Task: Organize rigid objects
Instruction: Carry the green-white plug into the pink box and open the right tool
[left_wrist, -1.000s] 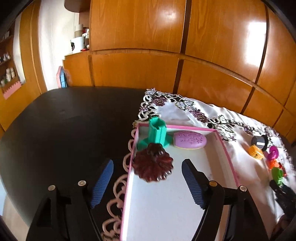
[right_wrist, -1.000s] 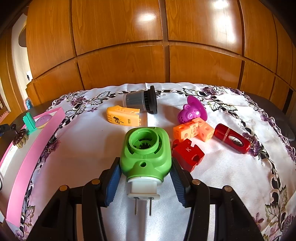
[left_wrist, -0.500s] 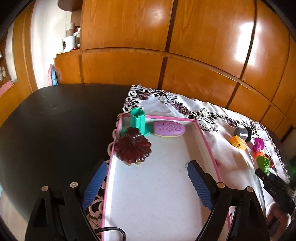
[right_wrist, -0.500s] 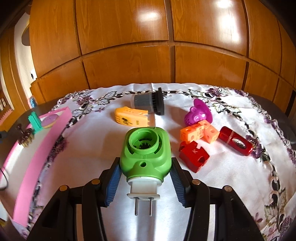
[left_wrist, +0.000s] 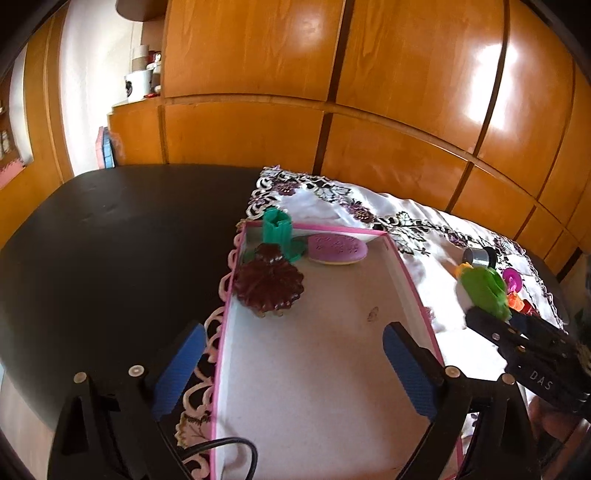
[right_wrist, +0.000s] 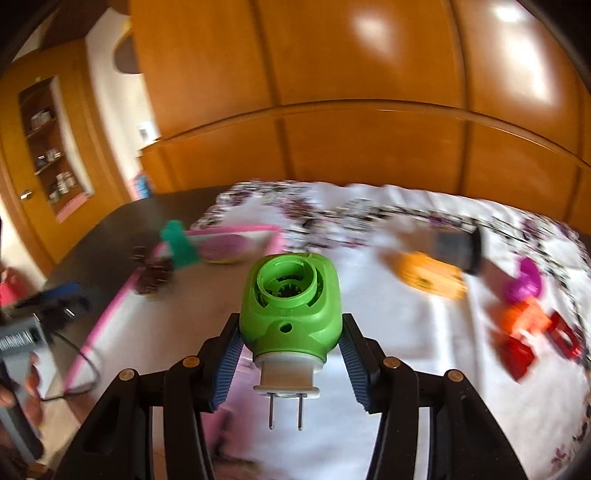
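Observation:
My right gripper (right_wrist: 291, 345) is shut on a green plug-in device (right_wrist: 290, 304), its white base and two prongs pointing back at the camera; it hangs near the right side of the pink-rimmed tray (right_wrist: 110, 314). From the left wrist view that green device (left_wrist: 482, 290) and the right gripper (left_wrist: 491, 319) appear beyond the tray's right rim (left_wrist: 410, 284). My left gripper (left_wrist: 291, 373) hovers over the tray's near end, jaws opening, nothing between them. In the tray's far corner lie a dark brown scalloped dish (left_wrist: 269, 284), a teal piece (left_wrist: 279, 234) and a purple oval (left_wrist: 338, 248).
On the white embroidered cloth (right_wrist: 406, 332) lie an orange piece (right_wrist: 430, 275), a grey cylinder (right_wrist: 456, 245), a magenta piece (right_wrist: 524, 282), orange cubes (right_wrist: 524, 317) and red blocks (right_wrist: 517, 354). A dark tabletop (left_wrist: 110, 251) lies left of the tray. A black cable (left_wrist: 229, 448) crosses its near end.
The right gripper swung left toward the tray with the green device, blurring its view. The left gripper drew back from the brown dish and its jaws spread wider.

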